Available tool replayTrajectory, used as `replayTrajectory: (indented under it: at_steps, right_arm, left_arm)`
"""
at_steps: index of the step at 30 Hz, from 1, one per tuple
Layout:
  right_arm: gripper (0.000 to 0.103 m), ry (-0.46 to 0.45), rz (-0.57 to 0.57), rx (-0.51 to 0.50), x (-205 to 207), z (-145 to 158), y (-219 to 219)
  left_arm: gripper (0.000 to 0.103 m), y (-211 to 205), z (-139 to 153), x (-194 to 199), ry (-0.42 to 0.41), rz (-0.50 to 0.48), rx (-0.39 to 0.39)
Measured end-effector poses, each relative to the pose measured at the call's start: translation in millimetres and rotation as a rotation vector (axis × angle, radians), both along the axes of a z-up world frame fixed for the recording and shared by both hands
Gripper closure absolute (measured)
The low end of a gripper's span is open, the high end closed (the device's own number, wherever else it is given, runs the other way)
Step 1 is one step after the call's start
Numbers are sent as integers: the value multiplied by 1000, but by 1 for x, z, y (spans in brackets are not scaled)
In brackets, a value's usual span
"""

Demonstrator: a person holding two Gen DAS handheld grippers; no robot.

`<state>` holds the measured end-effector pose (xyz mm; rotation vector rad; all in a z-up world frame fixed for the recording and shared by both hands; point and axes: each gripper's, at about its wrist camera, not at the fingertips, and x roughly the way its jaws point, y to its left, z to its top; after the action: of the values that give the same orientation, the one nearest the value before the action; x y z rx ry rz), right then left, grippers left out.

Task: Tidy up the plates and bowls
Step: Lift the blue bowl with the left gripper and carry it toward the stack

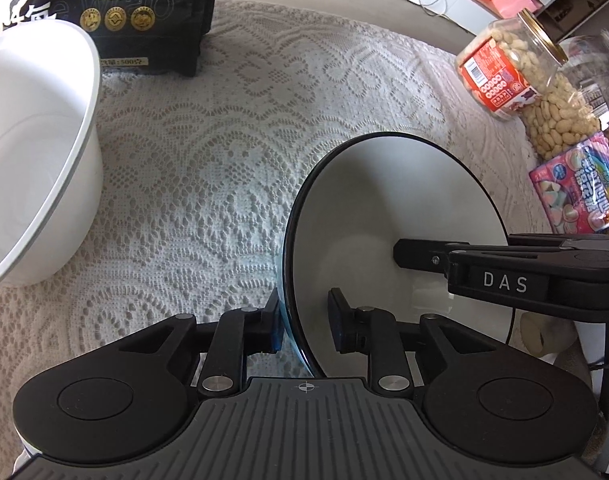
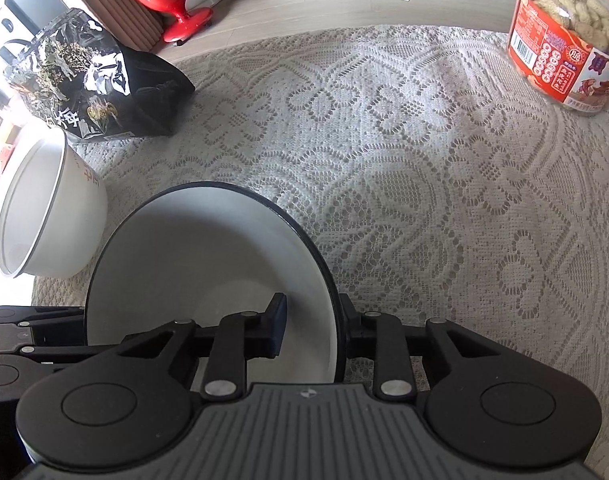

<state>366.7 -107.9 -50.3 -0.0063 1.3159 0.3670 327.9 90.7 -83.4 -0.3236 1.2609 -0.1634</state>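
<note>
On the far left of the lace-covered tabletop (image 2: 404,160), the white bowl (image 2: 48,204) sits upright and alone, just in front of the black snack bag (image 2: 100,80); nothing is stacked in it yet. Near the middle, the black-rimmed bowl (image 2: 208,280) is caught between your two tools. Your left tool (image 1: 306,320) is set narrow over its left rim, one pad outside against the wall and the other inside standing slightly off the surface, so I cannot tell whether it truly pinches. Your right tool (image 2: 310,328) straddles the opposite rim in the same narrow setting, with a visible gap at its inner pad. Whether the bowl's base rests on the cloth or is lifted is hidden. To the right stand the peanut jar (image 2: 568,40) and, in the left wrist view, a pink candy packet (image 1: 580,184), well apart from the bowls. By my reading, the organizing is barely under way: the two bowls are still separate, no plate is in view, and nesting one inside the other remains to be done.
</note>
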Motion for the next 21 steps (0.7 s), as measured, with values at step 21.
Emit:
replayTrajectory:
  at_steps: [21]
  right_arm:
    - [59, 11, 8, 8, -6, -1, 4]
  left_arm:
    - [85, 17, -3, 2, 18, 92, -79]
